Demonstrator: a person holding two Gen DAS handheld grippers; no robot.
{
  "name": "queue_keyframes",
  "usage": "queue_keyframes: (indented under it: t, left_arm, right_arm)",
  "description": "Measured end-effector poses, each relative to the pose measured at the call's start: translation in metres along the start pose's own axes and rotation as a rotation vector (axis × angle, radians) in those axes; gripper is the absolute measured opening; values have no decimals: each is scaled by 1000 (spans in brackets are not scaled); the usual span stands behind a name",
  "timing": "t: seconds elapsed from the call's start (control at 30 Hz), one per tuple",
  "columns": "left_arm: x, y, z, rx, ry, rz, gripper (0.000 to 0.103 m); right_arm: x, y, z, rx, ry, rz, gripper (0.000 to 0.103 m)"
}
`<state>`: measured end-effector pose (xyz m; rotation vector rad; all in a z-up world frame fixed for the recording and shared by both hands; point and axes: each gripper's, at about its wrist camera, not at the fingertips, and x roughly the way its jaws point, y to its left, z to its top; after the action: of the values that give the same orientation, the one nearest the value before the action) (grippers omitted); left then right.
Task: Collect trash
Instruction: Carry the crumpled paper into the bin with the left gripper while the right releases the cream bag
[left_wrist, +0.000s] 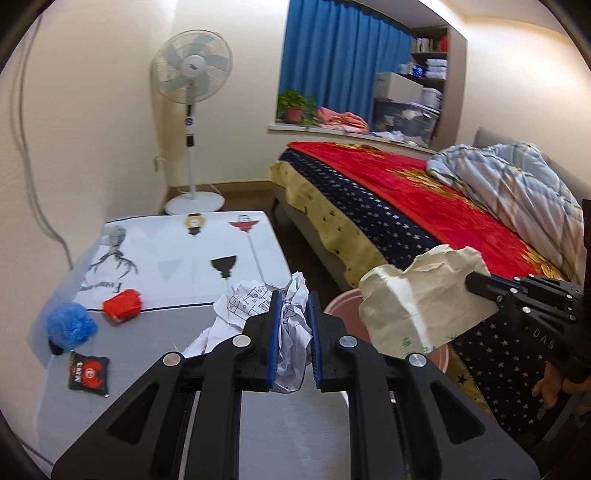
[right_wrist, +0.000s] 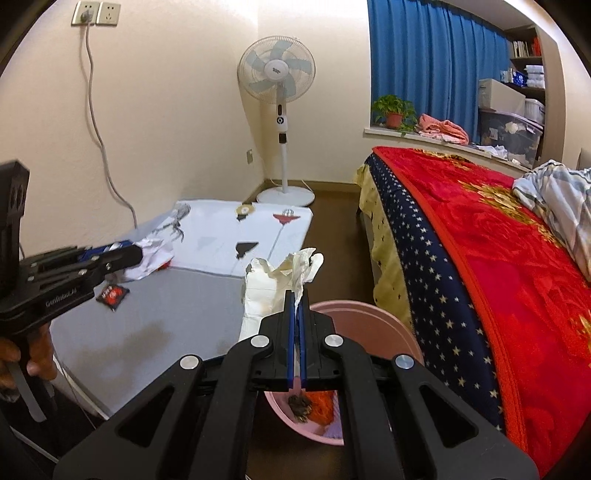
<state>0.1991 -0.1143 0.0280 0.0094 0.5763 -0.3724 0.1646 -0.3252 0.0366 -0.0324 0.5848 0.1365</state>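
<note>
Both grippers, left (left_wrist: 292, 325) clamped on crumpled printed paper (left_wrist: 291, 332) and right (right_wrist: 297, 325) pinching a cream wrapper (right_wrist: 273, 284), carried trash toward the pink bin (right_wrist: 369, 314).

Two tongs-mounted fisheyes, close, sharing fan (left_wrist: 191, 70)

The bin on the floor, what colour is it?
Pink bin; the right wrist view shows it best.

My matt black plastic left gripper (left_wrist: 292, 310) pinches crumpled white paper (left_wrist: 291, 332). My right gripper (right_wrist: 297, 308) clamps creased cream paper (right_wrist: 275, 284). The pink bin (right_wrist: 373, 317) looks smooth plastic.
</note>
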Motion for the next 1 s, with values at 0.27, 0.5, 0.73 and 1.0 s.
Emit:
queue_keyframes:
  t: [0.27, 0.5, 0.73, 1.0]
  left_arm:
    - [17, -19, -1, 22, 32, -35, 14]
    - [25, -32, -2, 39, 43, -51, 14]
    - [35, -42, -1, 43, 55, -65, 14]
    - [57, -53, -4, 45, 91, -74, 14]
  right_arm:
    - [6, -15, -9, 12, 35, -26, 2]
    - [8, -19, -12, 11, 43, -32, 2]
    - [9, -30, -17, 26, 55, -47, 2]
    - [14, -43, -22, 36, 71, -85, 2]
